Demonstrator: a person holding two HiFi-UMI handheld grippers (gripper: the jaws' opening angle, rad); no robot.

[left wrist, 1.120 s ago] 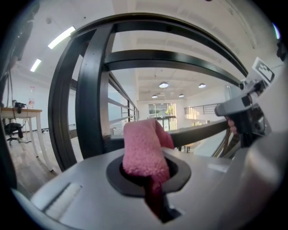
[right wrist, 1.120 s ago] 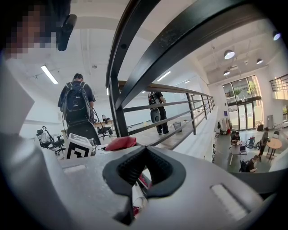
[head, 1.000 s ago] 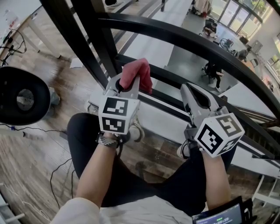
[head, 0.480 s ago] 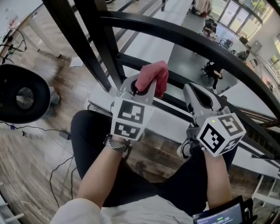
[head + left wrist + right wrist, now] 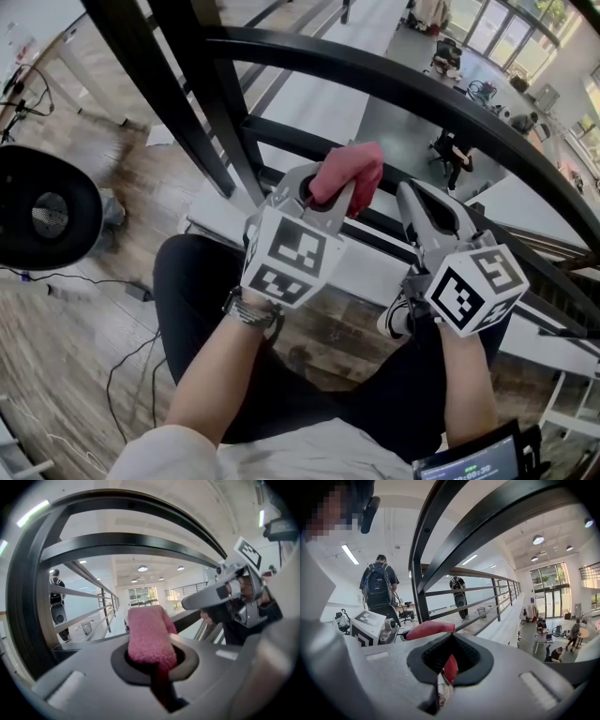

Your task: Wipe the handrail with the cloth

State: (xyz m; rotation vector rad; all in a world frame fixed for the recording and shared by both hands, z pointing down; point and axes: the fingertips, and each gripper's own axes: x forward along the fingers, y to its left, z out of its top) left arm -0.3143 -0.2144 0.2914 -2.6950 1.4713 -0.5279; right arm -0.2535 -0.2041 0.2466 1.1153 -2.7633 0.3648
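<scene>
**Cloth gripped, rail not yet touched**

At frame centre the left gripper (image 5: 330, 192) was clamped on the pink cloth (image 5: 349, 173), below the black handrail (image 5: 394, 80) arcing across the top. Further right, the right gripper (image 5: 417, 199) sat closed, empty. The next move probably called for pressing cloth onto rail.

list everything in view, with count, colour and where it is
cloth: one, pink, pinched in the left gripper
handrail: one, black, curving across the top of the head view
railing bars: several, black, below the handrail
round device: one, black, on the floor at left
cables: a few, black, trailing over the floor
floor: brown wood planks, underfoot
people: two standing beyond the railing, dark clothes; more on the lower level
left gripper: one, grey, shut on the cloth
right gripper: one, grey, shut, nothing held, right of the left gripper
wristband: one, dark, left wrist
</scene>
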